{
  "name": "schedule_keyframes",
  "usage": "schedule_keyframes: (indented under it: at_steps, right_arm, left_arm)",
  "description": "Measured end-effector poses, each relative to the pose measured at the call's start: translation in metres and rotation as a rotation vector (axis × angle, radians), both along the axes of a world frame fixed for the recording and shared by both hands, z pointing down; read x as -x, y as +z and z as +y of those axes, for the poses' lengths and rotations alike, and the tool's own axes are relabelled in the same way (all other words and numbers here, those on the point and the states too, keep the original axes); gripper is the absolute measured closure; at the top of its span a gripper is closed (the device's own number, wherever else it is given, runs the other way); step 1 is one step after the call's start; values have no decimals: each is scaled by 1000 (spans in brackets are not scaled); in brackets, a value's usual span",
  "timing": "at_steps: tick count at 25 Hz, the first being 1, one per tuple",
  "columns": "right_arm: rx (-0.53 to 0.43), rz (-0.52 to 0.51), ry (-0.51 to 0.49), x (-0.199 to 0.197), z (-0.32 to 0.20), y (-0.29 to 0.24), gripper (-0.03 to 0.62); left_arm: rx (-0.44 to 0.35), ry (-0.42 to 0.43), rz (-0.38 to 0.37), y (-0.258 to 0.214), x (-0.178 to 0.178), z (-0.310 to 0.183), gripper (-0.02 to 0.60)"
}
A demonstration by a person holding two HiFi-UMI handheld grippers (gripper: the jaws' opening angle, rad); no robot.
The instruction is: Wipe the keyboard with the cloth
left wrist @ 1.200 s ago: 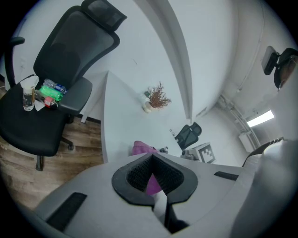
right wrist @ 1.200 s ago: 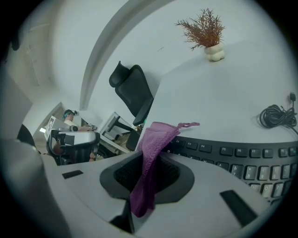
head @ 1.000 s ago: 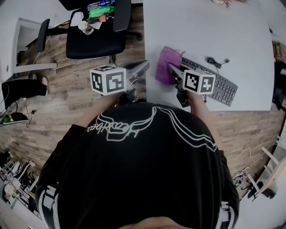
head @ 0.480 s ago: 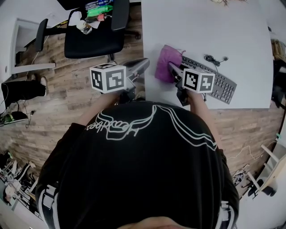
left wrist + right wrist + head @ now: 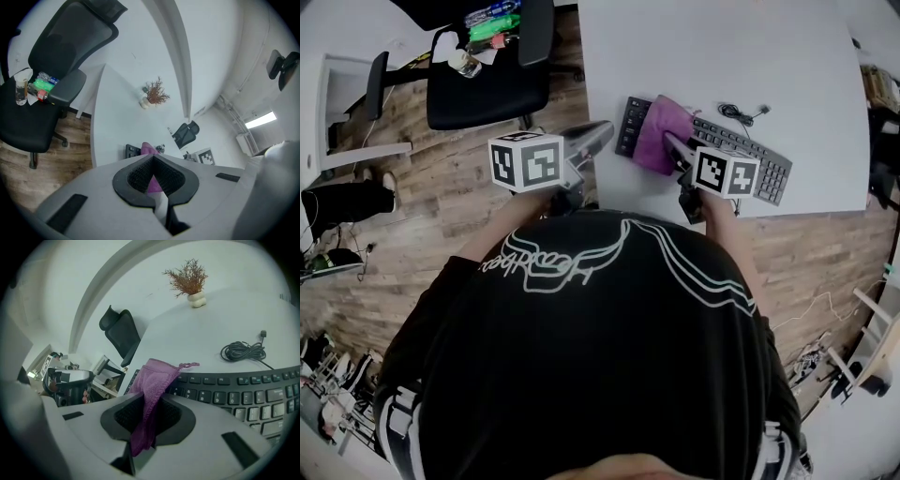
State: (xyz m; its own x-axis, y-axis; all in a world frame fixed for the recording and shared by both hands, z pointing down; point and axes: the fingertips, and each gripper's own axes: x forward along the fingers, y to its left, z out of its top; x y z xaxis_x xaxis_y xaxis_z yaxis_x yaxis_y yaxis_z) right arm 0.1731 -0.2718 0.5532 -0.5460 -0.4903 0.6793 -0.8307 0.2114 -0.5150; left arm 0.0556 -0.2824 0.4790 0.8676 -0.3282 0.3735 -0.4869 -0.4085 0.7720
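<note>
on keyboard (image 5: 748, 156), r gripper (image 5: 150, 414) clamps cloth (image 5: 157, 375).

Floor (image 5: 459, 187): wood planks, brown-grey. A white table (image 5: 722, 47) w/ rounded corners stands on it; at its far end is a small dried plant (image 5: 187, 277) in a white vase. A black office chair (image 5: 487, 94) is near the table, w/ bottles (image 5: 492, 23) & a glass (image 5: 464, 64) on the seat. A 2nd black chair (image 5: 123, 336) is further back. Wall (image 5: 211, 37) & ceiling are white, and a strip light (image 5: 260, 119) is on. White furniture (image 5: 342, 94) at the rm edge, type not clear.
</note>
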Motion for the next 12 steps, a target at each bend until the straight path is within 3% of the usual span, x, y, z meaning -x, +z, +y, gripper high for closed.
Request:
schedule_keyframes:
  at_steps: [12]
  right_arm:
    - [11,59,163,-75,24,2,536]
  left_arm:
    - [10,108,10,1,-39,8,575]
